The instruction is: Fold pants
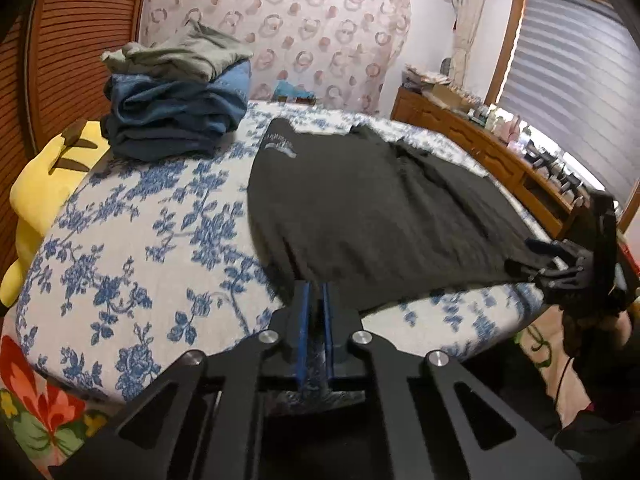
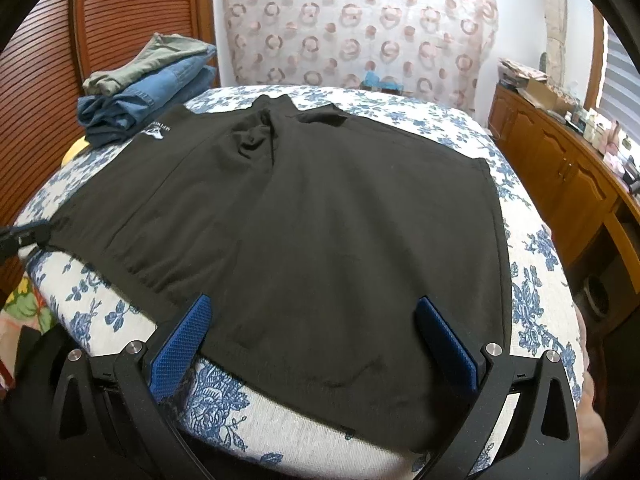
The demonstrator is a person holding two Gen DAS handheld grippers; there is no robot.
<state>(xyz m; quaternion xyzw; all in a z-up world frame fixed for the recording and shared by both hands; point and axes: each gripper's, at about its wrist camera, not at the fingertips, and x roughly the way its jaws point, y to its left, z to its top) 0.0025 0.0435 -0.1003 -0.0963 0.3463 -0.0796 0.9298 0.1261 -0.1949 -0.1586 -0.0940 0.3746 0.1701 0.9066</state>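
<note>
Black shorts point(image 2: 328, 216) with a small white logo lie spread on the blue-flowered bed; they also show in the left wrist view point(image 1: 360, 208). My left gripper point(image 1: 315, 292) is shut on the near waistband edge of the shorts, its blue pads pinching the cloth. It also shows at the left edge of the right wrist view point(image 2: 24, 236). My right gripper point(image 2: 316, 312) is wide open, its blue pads point(image 2: 184, 340) on either side of the near edge of the shorts. In the left wrist view the right gripper point(image 1: 560, 268) sits at the shorts' right corner.
A stack of folded clothes point(image 1: 172, 96), blue jeans under grey-green cloth, sits at the bed's far left, also in the right wrist view point(image 2: 148, 84). A yellow plush point(image 1: 52, 184) lies beside the bed. A wooden dresser point(image 2: 560, 168) runs along the right. A patterned curtain hangs behind.
</note>
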